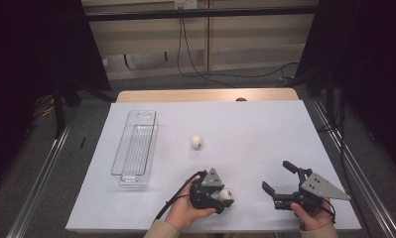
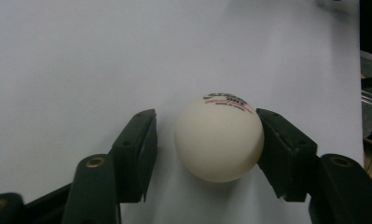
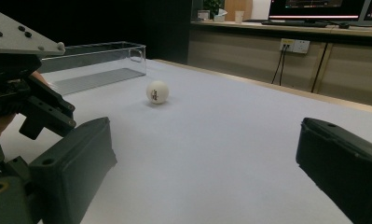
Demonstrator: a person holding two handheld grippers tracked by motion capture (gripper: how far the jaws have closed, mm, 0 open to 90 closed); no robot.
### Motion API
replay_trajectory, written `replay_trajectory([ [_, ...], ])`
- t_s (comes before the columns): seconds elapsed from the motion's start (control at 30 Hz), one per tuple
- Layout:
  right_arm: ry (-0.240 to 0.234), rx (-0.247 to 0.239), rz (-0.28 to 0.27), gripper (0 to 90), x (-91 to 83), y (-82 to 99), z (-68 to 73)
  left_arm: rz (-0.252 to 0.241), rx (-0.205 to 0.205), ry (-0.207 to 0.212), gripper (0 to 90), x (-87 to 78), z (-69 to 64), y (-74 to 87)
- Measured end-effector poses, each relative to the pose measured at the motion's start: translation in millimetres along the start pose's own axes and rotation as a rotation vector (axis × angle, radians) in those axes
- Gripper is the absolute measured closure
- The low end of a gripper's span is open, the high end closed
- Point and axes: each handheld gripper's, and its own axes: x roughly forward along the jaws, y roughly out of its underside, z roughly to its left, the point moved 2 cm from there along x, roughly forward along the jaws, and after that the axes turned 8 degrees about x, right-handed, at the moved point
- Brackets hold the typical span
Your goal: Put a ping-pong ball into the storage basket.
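**Left fingers closing round a ball near the counter's front edge, tray waiting at the left**

At the left side of the counter (image 1: 265, 129) a clear plastic tray (image 1: 135, 148) lay with its long axis running front to back, well inside the left edge and empty as far as could be seen. It was probably set there as the place for the balls to go, within the left hand's reach.

Toward the middle of the counter a second ball (image 1: 196, 142) rested alone, apart from the tray and from both grippers, with bare sheet all round it.

Near the front edge the left gripper (image 1: 224, 197) was held low over the near ball (image 1: 227, 195). In the left gripper view the near ball (image 2: 218, 139) sat on the sheet between the fingers (image 2: 139, 154): the one on the right side of that view touched it or nearly so, while a slim gap showed at the other. The fingers were therefore spread just wider than the ball, not yet pinching it. The path from there to the tray looked unobstructed.

At the front right the right gripper (image 1: 280, 179) hovered with its fingers spread wide on nothing, likely waiting its turn. Open sheet lay ahead of it and toward the right edge.
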Motion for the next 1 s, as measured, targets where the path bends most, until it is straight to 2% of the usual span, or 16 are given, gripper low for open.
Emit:
replay_trajectory([
  [0.13,-0.001,0.001,0.001,3.1,0.1,0.1,0.0,0.010,0.015,-0.005,44.8,0.5,-0.5,-1.2],
  [0.37,0.002,0.001,-0.001,3.1,-0.5,-0.1,-0.4,0.006,0.007,-0.008,50.5,1.0,0.8,-1.8],
  [0.6,0.000,0.001,0.000,3.1,-0.6,0.0,-0.3,0.009,0.010,-0.009,50.9,0.4,1.0,-1.8],
  [1.0,0.000,-0.006,0.003,3.1,-0.4,0.0,0.4,-0.030,-0.027,-0.014,50.9,-11.0,8.2,-2.2],
])
